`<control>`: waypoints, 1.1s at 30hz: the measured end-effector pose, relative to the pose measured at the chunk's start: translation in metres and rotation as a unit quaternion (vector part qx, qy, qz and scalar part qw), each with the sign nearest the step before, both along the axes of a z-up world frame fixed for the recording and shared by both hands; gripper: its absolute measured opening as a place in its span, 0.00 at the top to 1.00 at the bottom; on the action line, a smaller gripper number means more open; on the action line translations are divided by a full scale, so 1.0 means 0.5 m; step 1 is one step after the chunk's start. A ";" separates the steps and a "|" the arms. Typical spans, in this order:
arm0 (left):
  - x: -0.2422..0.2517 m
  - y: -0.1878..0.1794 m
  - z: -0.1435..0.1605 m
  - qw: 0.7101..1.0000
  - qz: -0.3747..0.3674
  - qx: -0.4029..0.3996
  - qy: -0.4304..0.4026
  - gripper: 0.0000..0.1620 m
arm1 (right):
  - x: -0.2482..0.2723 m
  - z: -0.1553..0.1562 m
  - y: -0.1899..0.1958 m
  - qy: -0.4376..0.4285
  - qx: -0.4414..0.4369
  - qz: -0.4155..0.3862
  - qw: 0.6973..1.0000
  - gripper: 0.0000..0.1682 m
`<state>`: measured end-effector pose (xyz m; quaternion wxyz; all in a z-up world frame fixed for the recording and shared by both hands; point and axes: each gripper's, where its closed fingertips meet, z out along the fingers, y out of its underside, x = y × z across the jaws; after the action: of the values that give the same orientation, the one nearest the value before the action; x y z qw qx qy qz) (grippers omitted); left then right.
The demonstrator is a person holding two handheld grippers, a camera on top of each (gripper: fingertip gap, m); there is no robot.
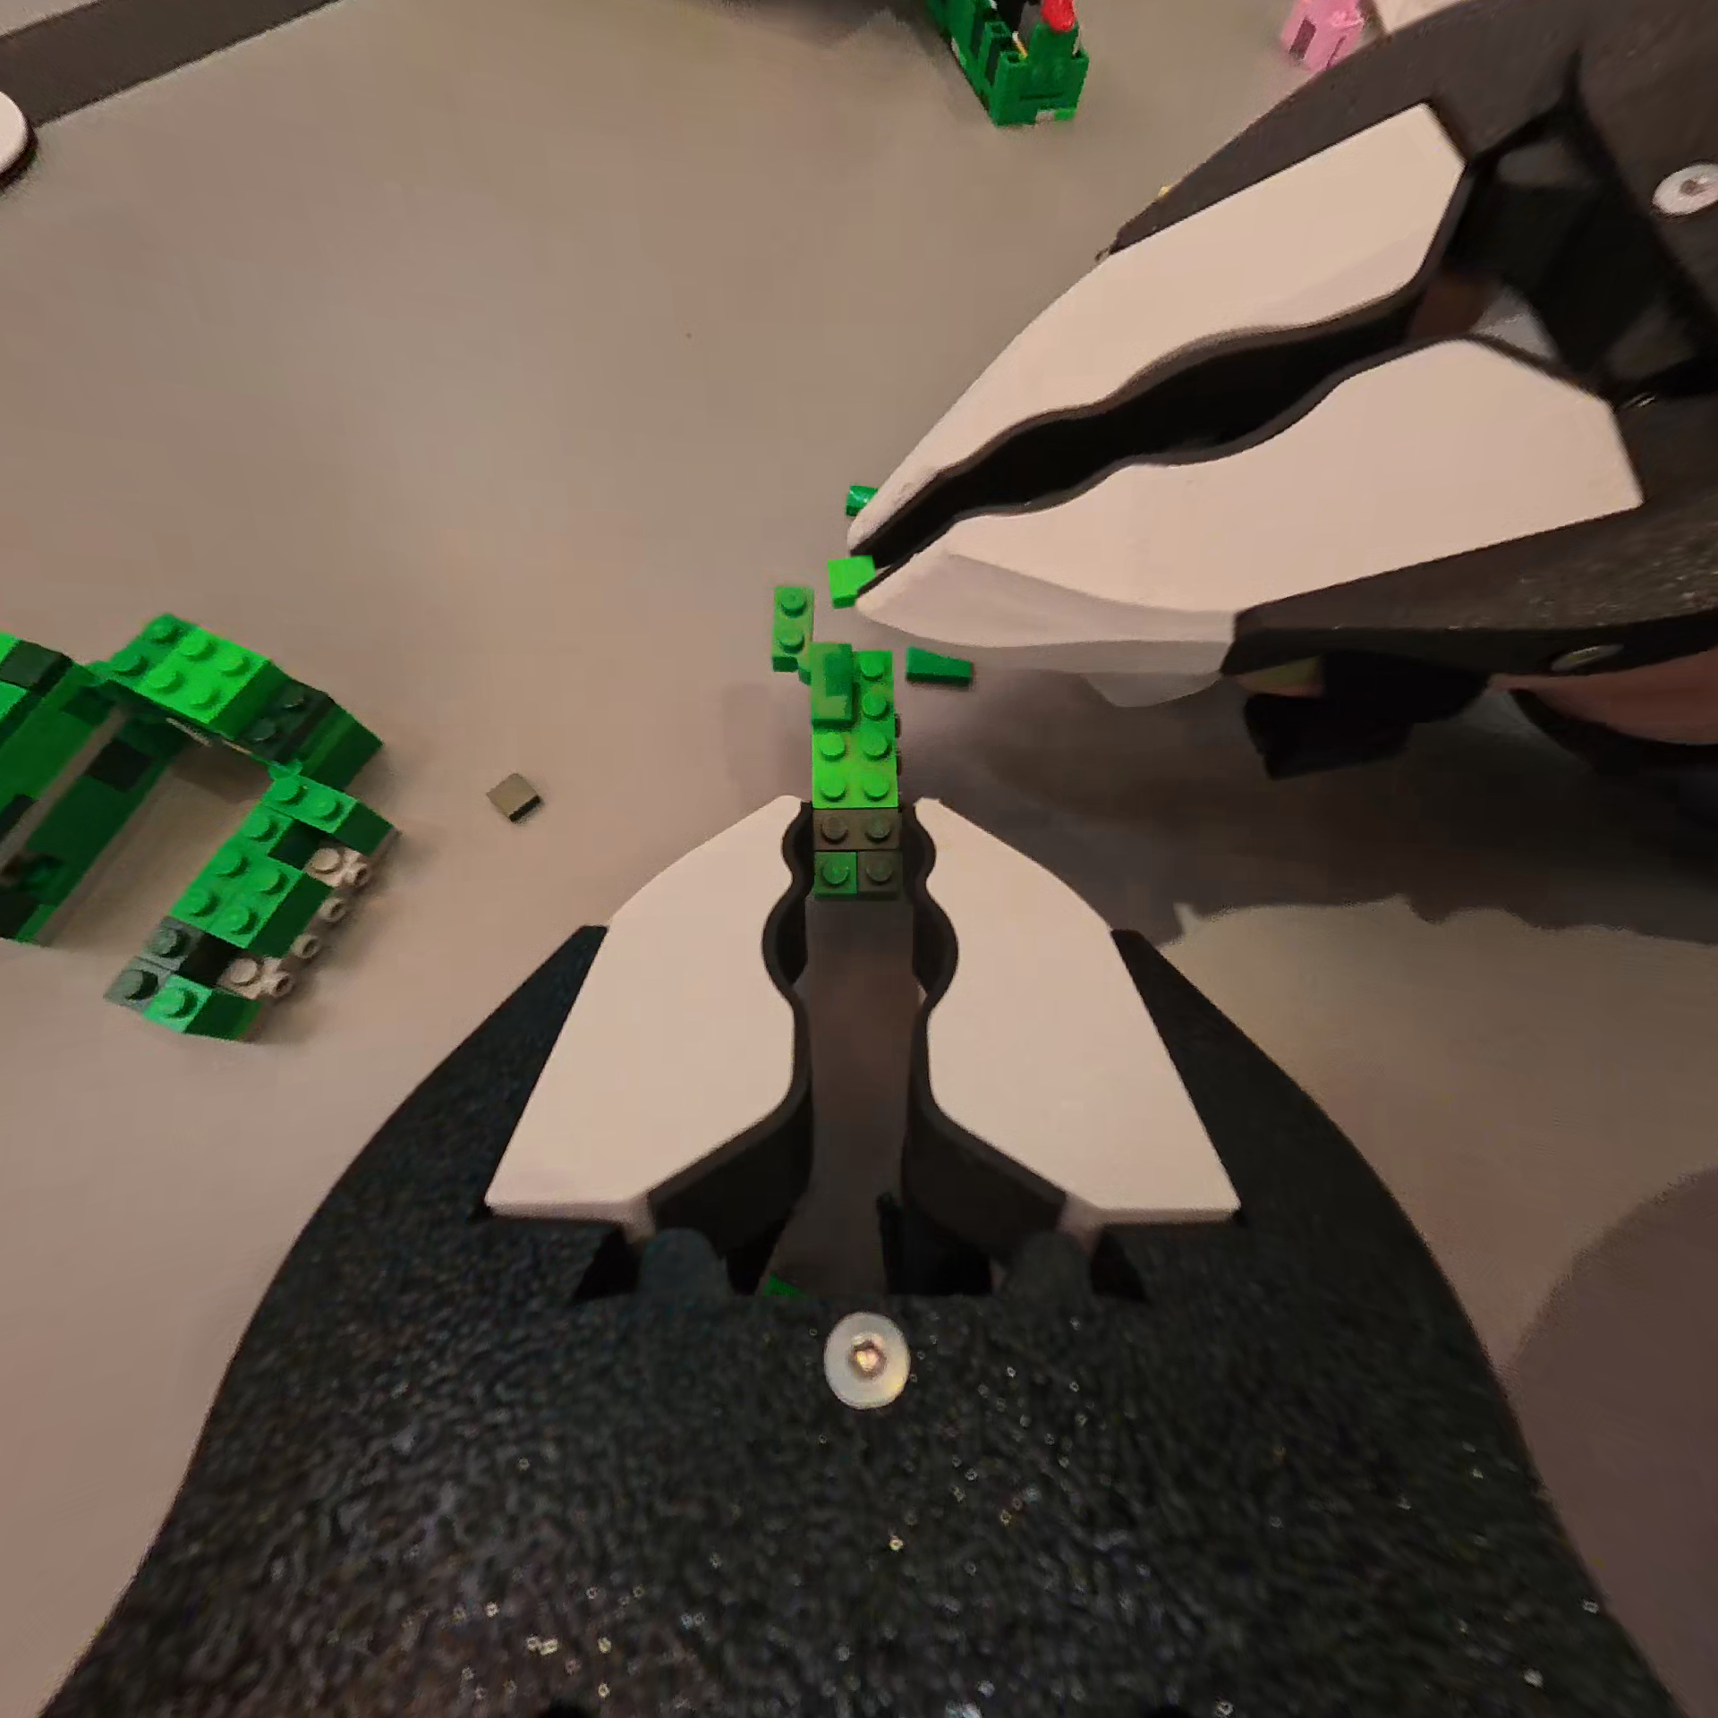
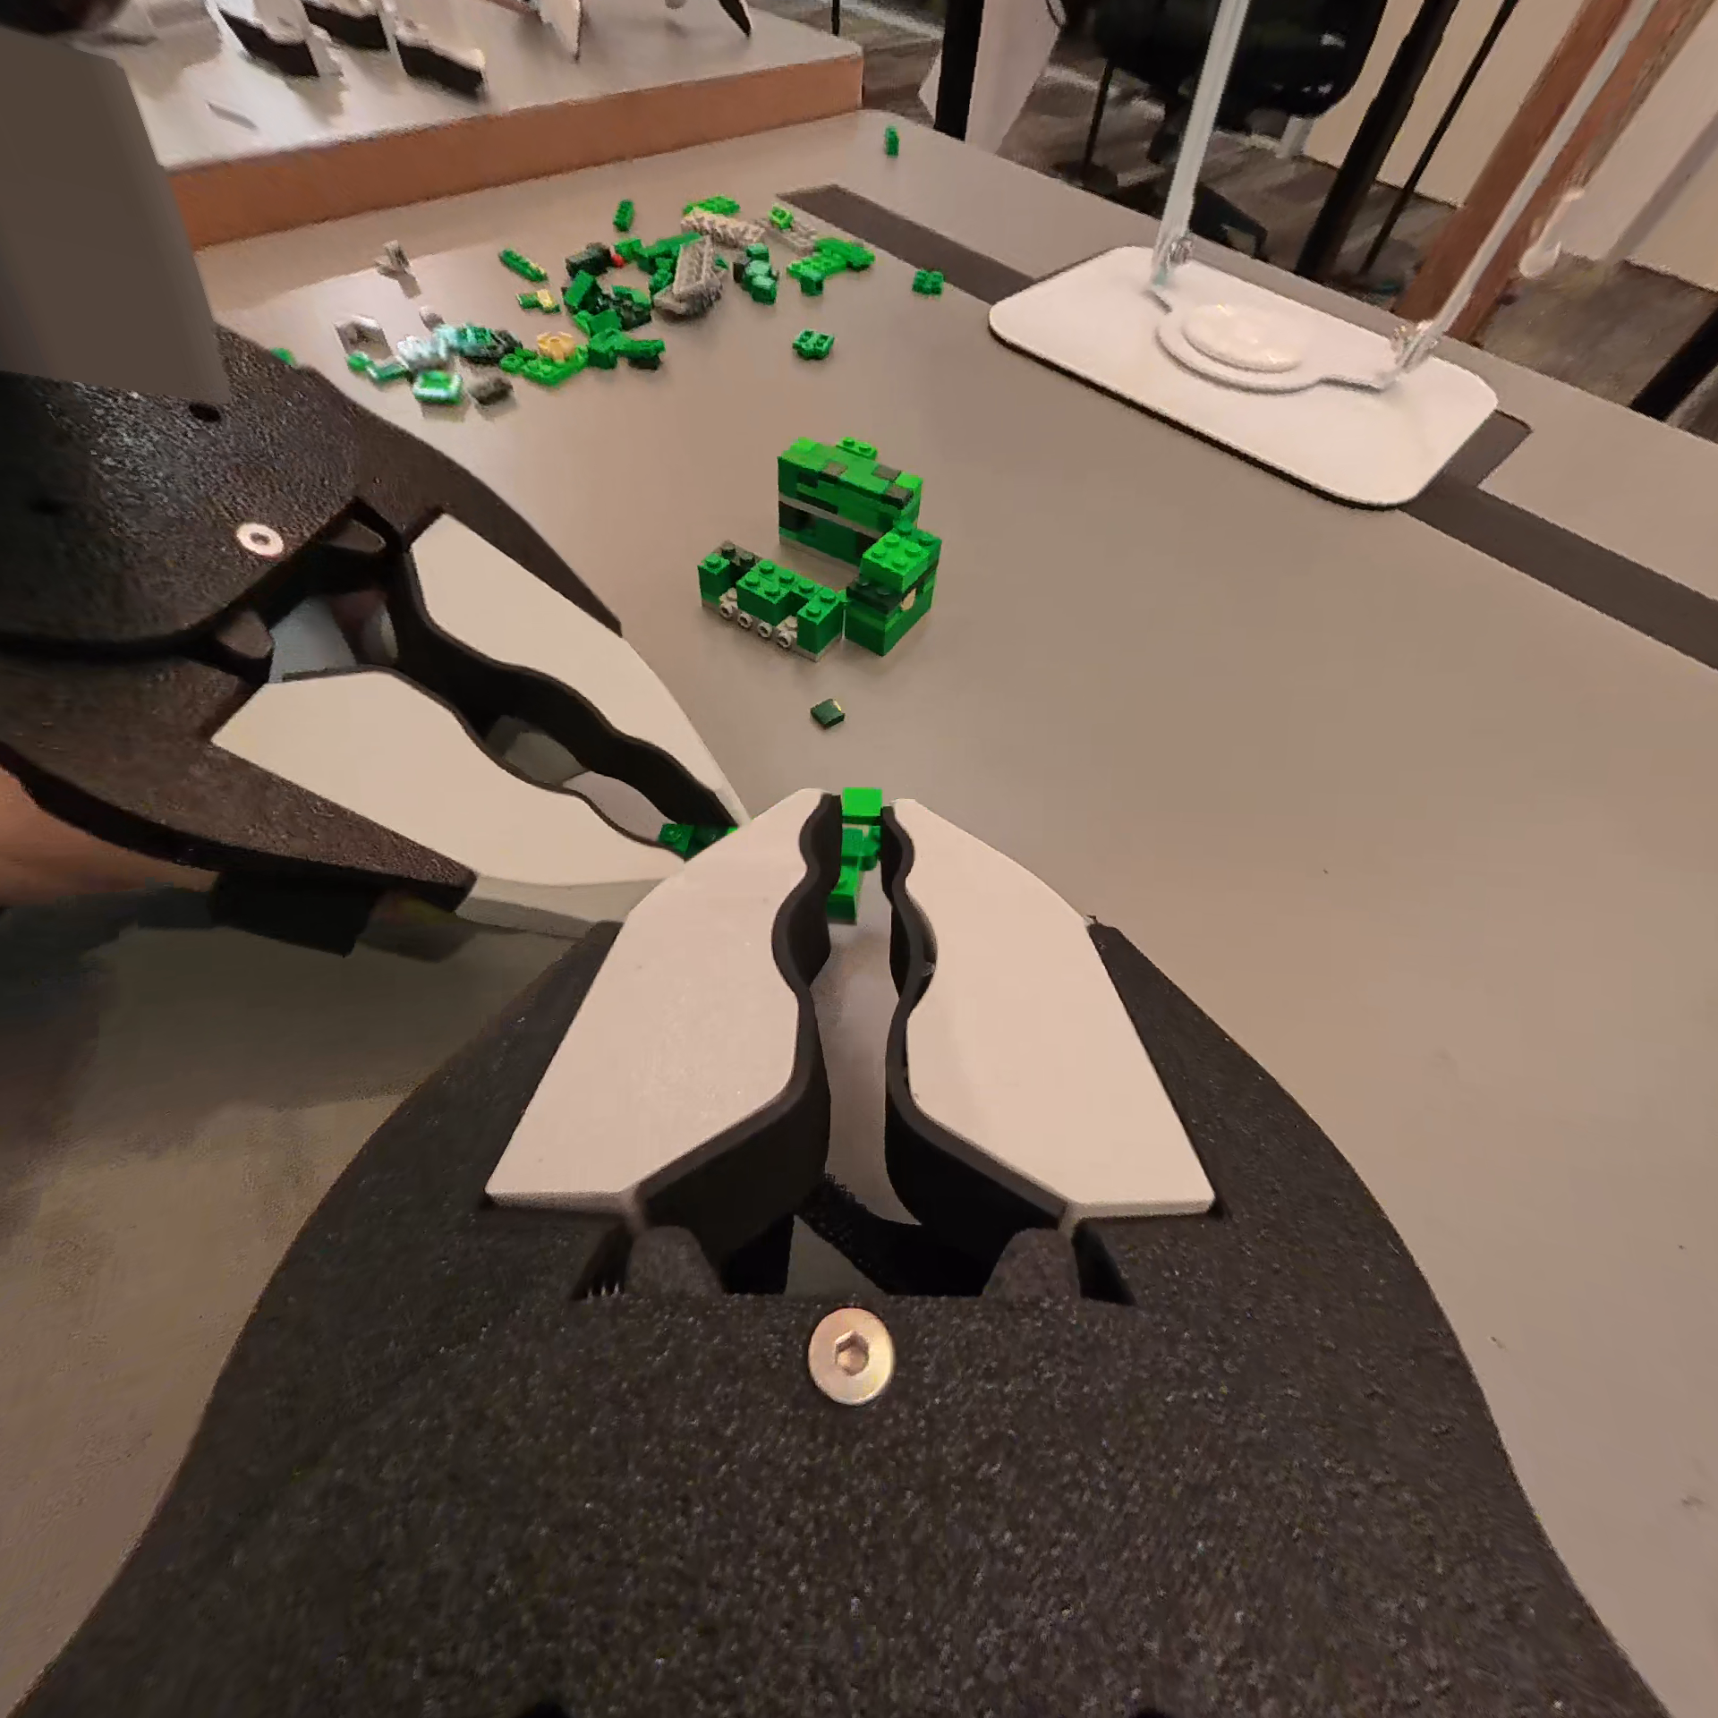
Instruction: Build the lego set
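My left gripper (image 1: 857, 818) is shut on the near end of a narrow green lego strip (image 1: 855, 744), which reaches forward from its tips. In the right wrist view the left gripper (image 2: 716, 827) comes in from the left. My right gripper (image 1: 865, 567) comes in from the upper right, shut on a small bright green tile (image 1: 851, 581). It holds the tile just above and beyond the strip's far end. In the right wrist view the tile (image 2: 860, 801) sits between the tips of the right gripper (image 2: 860, 813), with the strip (image 2: 851, 897) below.
A larger green part-built model (image 1: 232, 818) (image 2: 837, 558) stands to the left. A small dark tile (image 1: 514, 797) (image 2: 826, 713) lies loose. Small green pieces (image 1: 792, 623) (image 1: 939, 667) lie by the strip. A pile of loose bricks (image 2: 632, 288) and a white stand base (image 2: 1246, 381) are farther off. Some 4 cm of space lies between my two pairs of fingers.
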<state>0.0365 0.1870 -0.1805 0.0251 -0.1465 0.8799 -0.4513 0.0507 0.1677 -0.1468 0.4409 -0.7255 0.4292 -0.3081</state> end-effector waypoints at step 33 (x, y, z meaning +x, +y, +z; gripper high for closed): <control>-0.004 0.001 -0.022 0.999 0.001 0.008 0.043 0.89 | -0.015 -0.058 0.003 0.100 -0.058 -0.024 0.993 0.95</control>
<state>0.0343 0.1873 -0.1916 -0.0112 -0.1665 0.8837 -0.4373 0.0430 0.1692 -0.1761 0.3455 -0.7667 0.4698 -0.2684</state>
